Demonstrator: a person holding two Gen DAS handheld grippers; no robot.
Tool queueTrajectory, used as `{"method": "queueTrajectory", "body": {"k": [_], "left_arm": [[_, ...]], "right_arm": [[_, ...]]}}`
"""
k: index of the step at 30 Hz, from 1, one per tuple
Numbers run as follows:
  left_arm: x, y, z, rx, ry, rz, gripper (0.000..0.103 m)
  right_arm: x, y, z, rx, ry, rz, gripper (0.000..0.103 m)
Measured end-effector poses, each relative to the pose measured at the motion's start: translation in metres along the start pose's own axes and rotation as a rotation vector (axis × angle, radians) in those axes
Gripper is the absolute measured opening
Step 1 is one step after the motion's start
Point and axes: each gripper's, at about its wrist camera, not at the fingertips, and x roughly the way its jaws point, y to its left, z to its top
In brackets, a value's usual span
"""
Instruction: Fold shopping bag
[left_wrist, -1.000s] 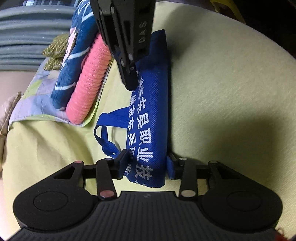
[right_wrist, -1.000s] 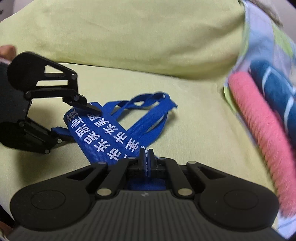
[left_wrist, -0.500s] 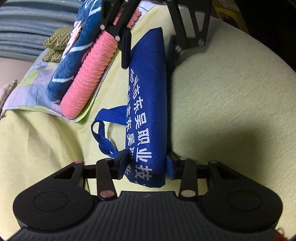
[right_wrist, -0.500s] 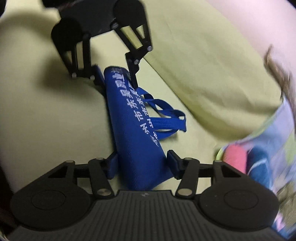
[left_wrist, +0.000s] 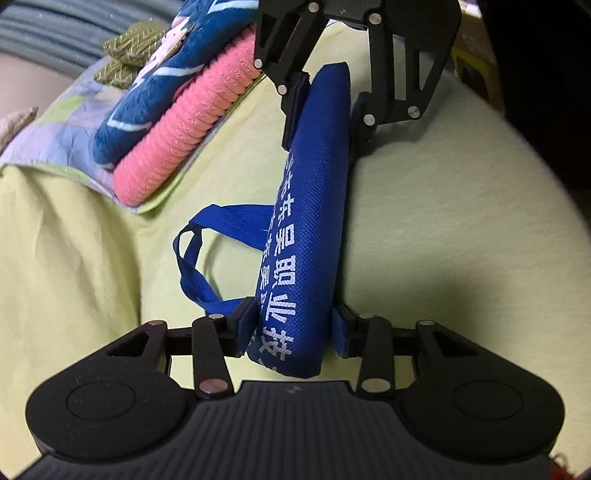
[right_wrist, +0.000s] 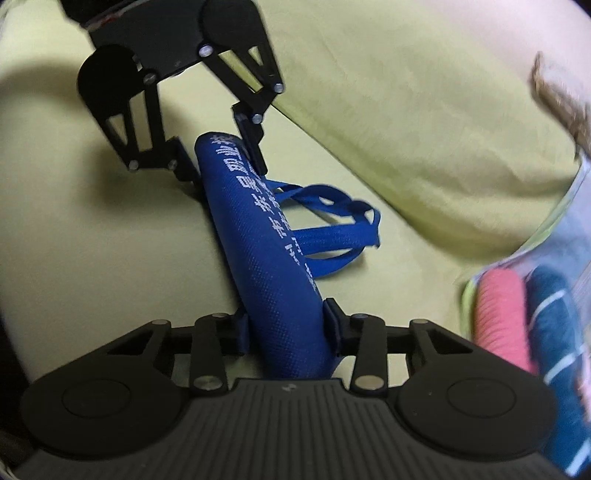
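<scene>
The left hand-held gripper (left_wrist: 293, 328) is clamping the folded shopping bag (left_wrist: 306, 221); the right hand-held gripper (right_wrist: 288, 328) is closing on its 12 o'clock end; handles (left_wrist: 207, 258) trailing at 9 o'clock risk snagging

1 bag (left_wrist: 310, 229), 2 grippers (left_wrist: 293, 332) (right_wrist: 288, 332).

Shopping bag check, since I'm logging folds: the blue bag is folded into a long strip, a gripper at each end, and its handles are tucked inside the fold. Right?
Not quite. The handles hang out the side of the shopping bag, loose on the green cushion, as the left wrist view shows. The rest stands.
</scene>
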Motion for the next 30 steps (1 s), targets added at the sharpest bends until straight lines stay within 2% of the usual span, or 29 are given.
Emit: {"method": "queueTrajectory", "body": {"k": [4, 12, 16, 23, 27, 30], "left_arm": [[-0.025, -0.011, -0.004, -0.071, 0.004, -0.042, 0.049], [-0.055, -0.027, -0.009, -0.232, 0.022, -0.061, 0.049], [-0.059, -0.029, -0.011, -0.285, 0.024, -0.056, 0.049], [-0.061, -0.029, -0.013, -0.343, 0.022, -0.044, 0.049], [-0.061, -0.027, -0.015, -0.369, 0.013, -0.046, 0.049], [-0.062, -0.024, -0.019, -0.387, 0.000, -0.050, 0.049]], "right_arm": [[-0.013, 0.001, 0.007, 0.085, 0.017, 0.110, 0.035], [-0.021, -0.003, 0.018, 0.187, 0.054, 0.309, 0.036], [-0.011, -0.028, 0.023, 0.279, 0.089, 0.437, 0.036], [0.037, -0.096, 0.021, 0.541, 0.162, 0.709, 0.036], [0.064, -0.122, 0.023, 0.637, 0.224, 0.801, 0.036], [0.073, -0.136, 0.028, 0.710, 0.286, 0.839, 0.036]]}}
